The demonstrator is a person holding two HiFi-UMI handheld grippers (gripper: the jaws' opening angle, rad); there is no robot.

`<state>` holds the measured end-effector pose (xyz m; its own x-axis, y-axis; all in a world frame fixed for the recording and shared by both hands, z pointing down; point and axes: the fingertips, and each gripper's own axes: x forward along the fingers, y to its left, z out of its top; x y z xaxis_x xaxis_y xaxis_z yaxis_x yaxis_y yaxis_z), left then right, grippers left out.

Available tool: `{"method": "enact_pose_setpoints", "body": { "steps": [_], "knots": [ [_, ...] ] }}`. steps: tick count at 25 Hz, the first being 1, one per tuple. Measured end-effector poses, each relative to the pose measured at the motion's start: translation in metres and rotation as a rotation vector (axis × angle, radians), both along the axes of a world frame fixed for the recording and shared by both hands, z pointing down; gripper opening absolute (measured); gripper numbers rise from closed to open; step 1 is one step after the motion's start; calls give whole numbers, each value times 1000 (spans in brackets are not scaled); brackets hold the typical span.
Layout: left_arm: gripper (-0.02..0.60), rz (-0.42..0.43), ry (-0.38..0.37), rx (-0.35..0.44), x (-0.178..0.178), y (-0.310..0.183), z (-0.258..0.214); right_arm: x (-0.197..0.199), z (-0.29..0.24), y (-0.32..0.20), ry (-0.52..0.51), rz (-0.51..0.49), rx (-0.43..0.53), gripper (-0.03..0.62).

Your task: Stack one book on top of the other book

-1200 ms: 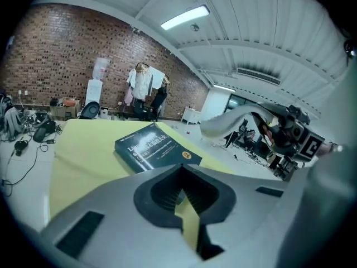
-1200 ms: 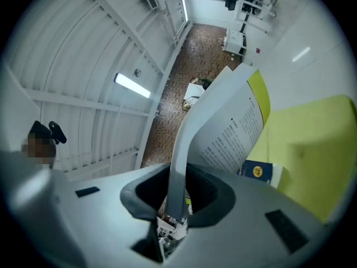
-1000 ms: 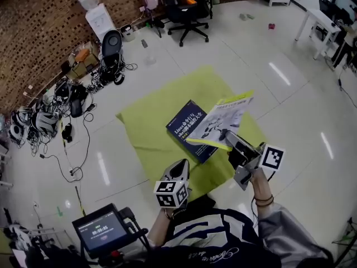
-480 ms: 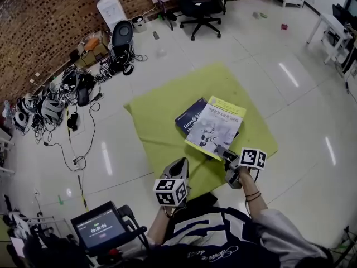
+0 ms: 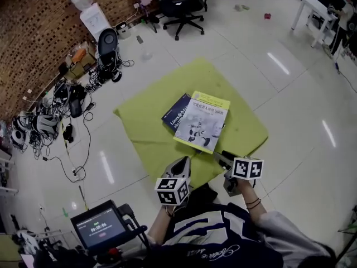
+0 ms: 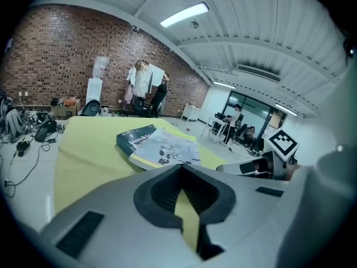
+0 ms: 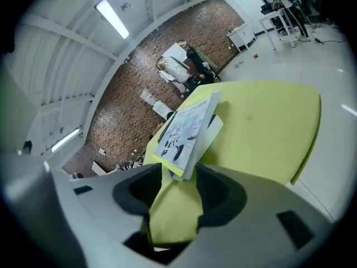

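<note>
Snagging of top book [image 5: 202, 120] by right tongs [image 5: 218, 156], just opened wide with its near corner between them unpressed, enough to drag it off blue book [image 5: 175, 113] on green mat [image 5: 223, 88]; left tongs [image 5: 183, 162] closed, empty.

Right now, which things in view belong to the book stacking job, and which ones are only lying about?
Belong to the job:
- pale book with a yellow edge, lying on top
- dark blue book, partly under it
- green mat beneath both

Only lying about:
- black office chair
- cables and bags by the brick wall
- white table
</note>
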<state>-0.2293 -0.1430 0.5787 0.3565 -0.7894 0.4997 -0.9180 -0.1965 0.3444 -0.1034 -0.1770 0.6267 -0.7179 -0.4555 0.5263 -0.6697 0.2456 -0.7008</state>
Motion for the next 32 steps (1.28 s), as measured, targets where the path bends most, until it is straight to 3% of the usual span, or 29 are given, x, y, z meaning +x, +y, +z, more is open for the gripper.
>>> {"method": "enact_pose_setpoints", "body": {
  "steps": [9, 16, 22, 26, 32],
  "knots": [
    [3, 50, -12, 9, 68, 27, -17, 55, -66, 46, -98, -6, 107, 170],
    [3, -52, -28, 9, 127, 66, -20, 122, -90, 86, -200, -66, 99, 108],
    [3, -146, -35, 5, 217, 126, -16, 195, -89, 139, -218, -190, 81, 50],
    [3, -117, -60, -38, 273, 165, -11, 228, -90, 163, -219, -245, 75, 23],
    [3, -158, -105, -38, 282, 180, -25, 231, -92, 182, -285, -280, 49, 21]
  ]
}}
